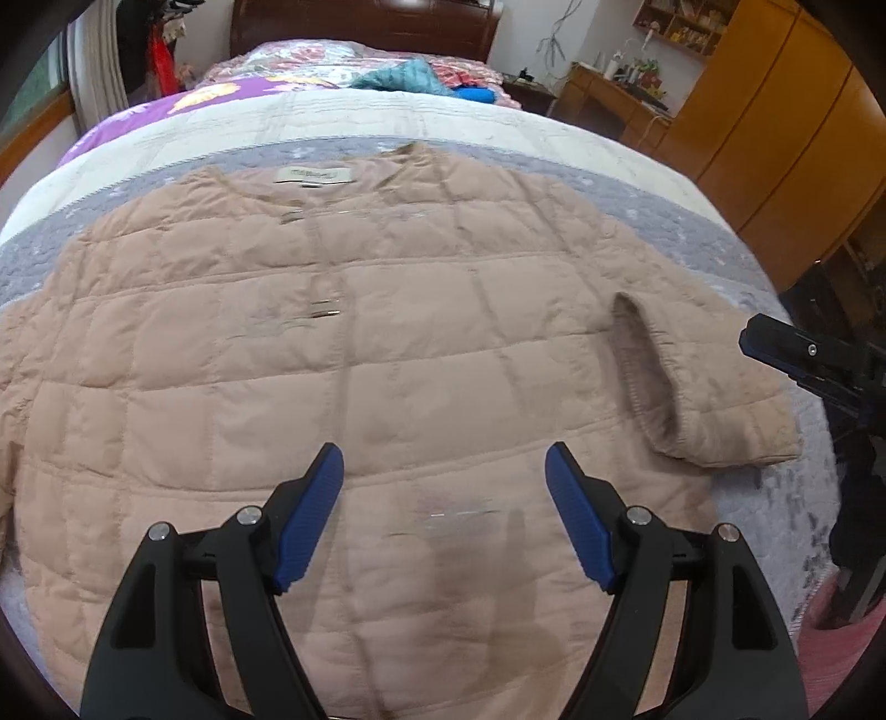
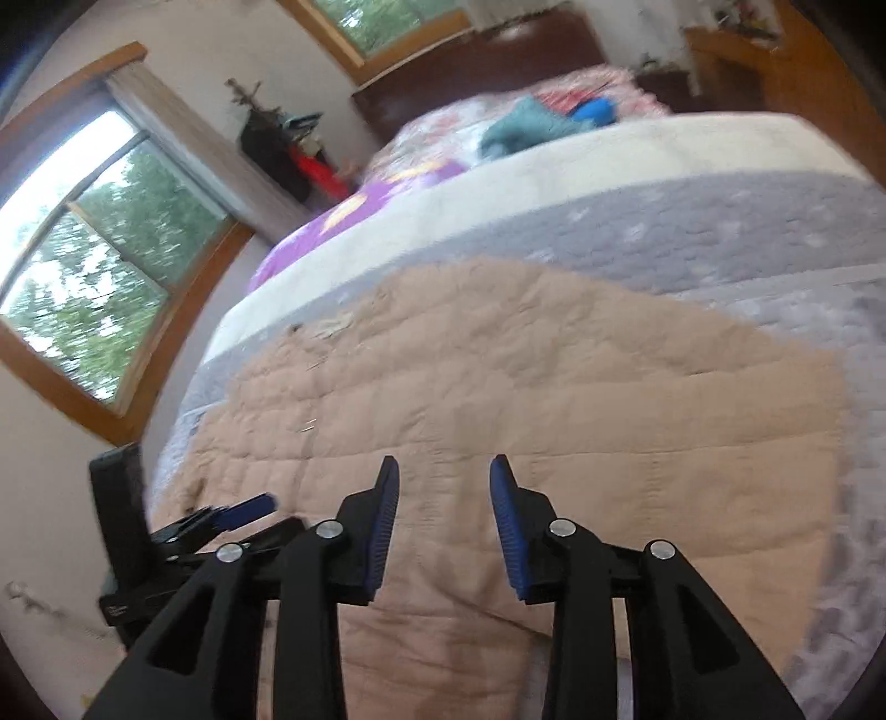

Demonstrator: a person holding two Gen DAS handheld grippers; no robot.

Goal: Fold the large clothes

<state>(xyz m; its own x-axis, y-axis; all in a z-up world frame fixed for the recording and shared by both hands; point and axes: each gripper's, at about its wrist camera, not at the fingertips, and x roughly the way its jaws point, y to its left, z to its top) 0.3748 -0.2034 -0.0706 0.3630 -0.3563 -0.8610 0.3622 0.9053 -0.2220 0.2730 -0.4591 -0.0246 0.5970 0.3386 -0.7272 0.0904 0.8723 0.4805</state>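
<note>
A pink-beige quilted jacket (image 1: 343, 354) lies flat on the grey bedspread (image 1: 653, 210), collar and white label (image 1: 313, 175) at the far side. Its right sleeve (image 1: 698, 382) is folded, the cuff opening facing up. My left gripper (image 1: 444, 468) is open and empty, hovering over the jacket's lower middle. My right gripper (image 2: 444, 476) is open and empty, above the jacket (image 2: 554, 399) near its hem. It also shows in the left wrist view (image 1: 803, 360) at the right edge, beyond the sleeve. The left gripper (image 2: 238, 512) appears at lower left in the right wrist view.
The bed has a cream blanket (image 1: 343, 119), a purple floral quilt (image 1: 183, 105) and a teal garment (image 1: 404, 75) near the dark headboard (image 1: 360, 25). Wooden wardrobe (image 1: 775, 122) and desk (image 1: 614, 94) stand at right. Windows (image 2: 94, 243) are on the left wall.
</note>
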